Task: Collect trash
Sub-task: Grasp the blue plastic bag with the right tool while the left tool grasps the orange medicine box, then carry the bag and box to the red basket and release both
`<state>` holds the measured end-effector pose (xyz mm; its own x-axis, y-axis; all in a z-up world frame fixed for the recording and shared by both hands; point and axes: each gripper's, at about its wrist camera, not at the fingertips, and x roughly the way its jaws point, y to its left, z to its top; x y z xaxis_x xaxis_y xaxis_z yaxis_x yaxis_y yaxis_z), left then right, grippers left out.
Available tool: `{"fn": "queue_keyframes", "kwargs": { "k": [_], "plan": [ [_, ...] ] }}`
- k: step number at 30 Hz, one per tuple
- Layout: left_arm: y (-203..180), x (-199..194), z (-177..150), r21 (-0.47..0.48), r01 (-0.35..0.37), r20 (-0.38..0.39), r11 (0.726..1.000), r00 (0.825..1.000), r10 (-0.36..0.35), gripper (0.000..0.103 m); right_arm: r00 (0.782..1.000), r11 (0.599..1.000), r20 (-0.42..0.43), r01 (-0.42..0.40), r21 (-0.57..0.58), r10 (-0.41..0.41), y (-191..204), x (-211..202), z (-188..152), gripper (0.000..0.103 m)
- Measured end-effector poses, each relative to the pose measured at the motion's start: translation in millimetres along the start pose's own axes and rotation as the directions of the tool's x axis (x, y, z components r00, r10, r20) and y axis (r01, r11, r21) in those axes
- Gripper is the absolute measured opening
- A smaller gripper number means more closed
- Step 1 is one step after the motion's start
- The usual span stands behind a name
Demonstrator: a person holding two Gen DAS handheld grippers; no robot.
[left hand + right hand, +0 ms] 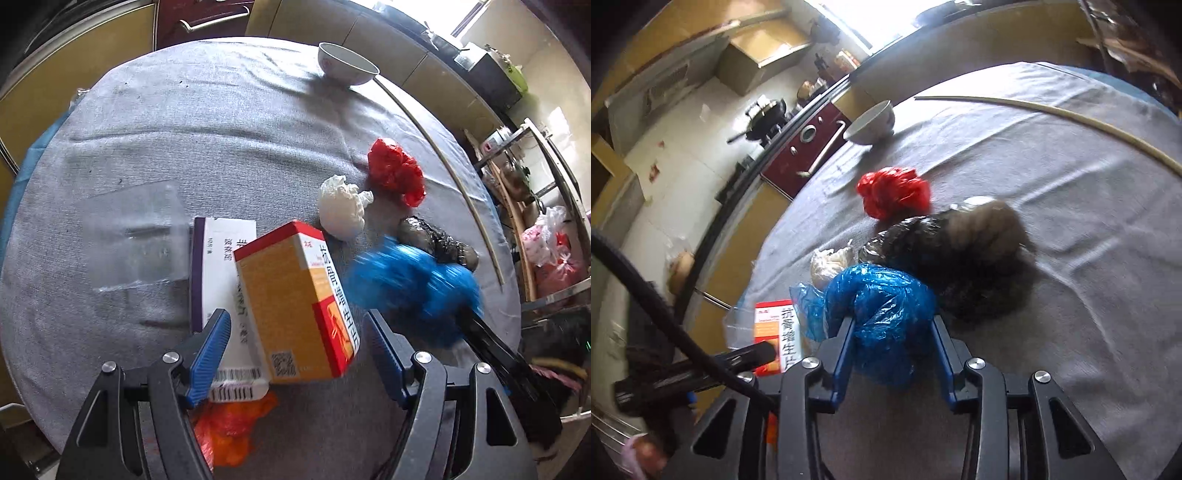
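Two grippers work the grey-clothed table (221,122): the right gripper (892,328) pinches the crumpled blue plastic bag (882,306) between its pads, seemingly to lift it as trash, while the left gripper (295,328) stands half-wide with nothing gripped, straddling the orange box (295,302), likely its next pick. Farther off, at about one o'clock from the left gripper, lie a white wad (341,210), a black bag (436,240) and a red bag (397,173); motion blurs the black bag, and an orange bag (229,432) is half hidden under the near jaw.
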<state>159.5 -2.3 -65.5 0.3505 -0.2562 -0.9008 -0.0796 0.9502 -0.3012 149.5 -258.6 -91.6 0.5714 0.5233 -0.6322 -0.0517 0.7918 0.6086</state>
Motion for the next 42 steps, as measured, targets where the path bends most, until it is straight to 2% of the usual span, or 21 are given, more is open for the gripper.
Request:
{"fn": "queue_keyframes", "kwargs": {
  "k": [4,5,6,9,11,14,26,34,37,42],
  "plan": [
    [-8,6,-1,0.019,-0.022,0.014,1.000,1.000,0.022,0.072,0.999,1.000,0.041,0.000,-0.011,0.000,-11,-31,-6,0.041],
    [-10,7,-1,0.023,-0.029,0.016,0.999,0.999,0.028,0.069,0.999,1.000,0.051,0.002,-0.016,-0.001,-14,-38,-9,0.041],
    [-12,9,-2,0.031,-0.030,0.013,0.999,0.999,0.030,0.058,0.998,1.000,0.065,0.012,-0.023,-0.010,-17,-48,-12,0.041],
    [-17,13,-7,0.051,-0.009,0.011,0.999,1.000,0.008,0.053,0.996,0.999,0.088,0.035,-0.028,-0.032,-24,-67,-20,0.041],
    [-25,13,-11,0.084,-0.018,0.026,0.996,1.000,0.016,0.052,0.994,0.999,0.099,0.043,-0.027,-0.040,-29,-77,-25,0.041],
    [-39,13,-22,0.129,0.013,0.009,0.992,1.000,-0.015,0.052,0.991,0.998,0.122,0.058,-0.014,-0.056,-39,-94,-32,0.041],
    [-100,-1,-69,0.305,0.061,-0.013,0.950,0.998,-0.060,0.052,0.968,0.990,0.214,0.121,0.066,-0.133,-80,-170,-58,0.041],
    [-165,-3,-118,0.485,0.111,-0.053,0.868,0.994,-0.098,0.052,0.948,0.972,0.230,0.190,0.136,-0.218,-111,-217,-86,0.041],
    [-190,0,-139,0.547,0.146,-0.088,0.825,0.989,-0.117,0.052,0.939,0.961,0.230,0.220,0.169,-0.255,-123,-235,-101,0.041],
    [-235,5,-177,0.652,0.203,-0.146,0.731,0.979,-0.141,0.052,0.915,0.928,0.229,0.272,0.254,-0.331,-150,-270,-129,0.041]
  ]
}}
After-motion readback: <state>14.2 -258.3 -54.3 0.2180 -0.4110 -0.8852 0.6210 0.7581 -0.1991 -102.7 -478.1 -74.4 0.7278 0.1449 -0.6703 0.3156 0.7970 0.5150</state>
